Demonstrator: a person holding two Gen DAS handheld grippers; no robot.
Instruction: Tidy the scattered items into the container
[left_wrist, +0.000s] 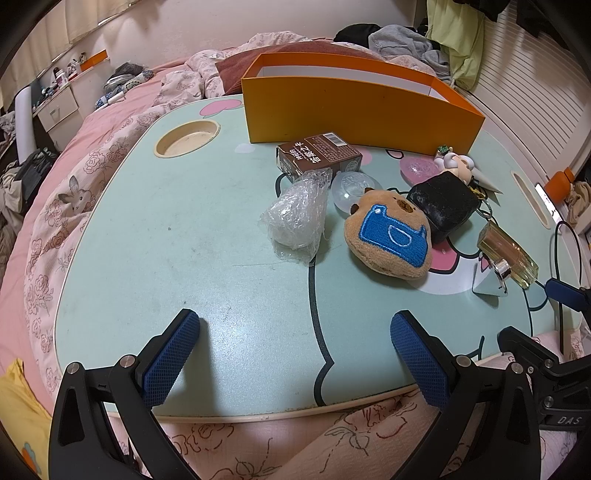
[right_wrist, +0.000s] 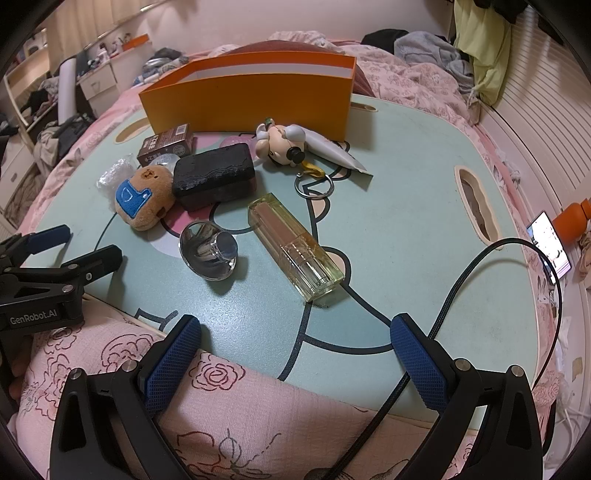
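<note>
Orange cardboard box (left_wrist: 362, 107) stands open-topped beyond the clutter as the drop target, while left gripper (left_wrist: 295, 354) and right gripper (right_wrist: 295, 354), both spread and empty, wait short of the capybara plush (left_wrist: 388, 236) and perfume bottle (right_wrist: 295, 245) ahead.

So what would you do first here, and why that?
Probably ease the right hand-held gripper forward onto the perfume bottle. Both hand-held grippers are open and empty, every item still lies on the tray table outside the orange box, and the bottle lies nearest, apart from the cluttered pile.
</note>
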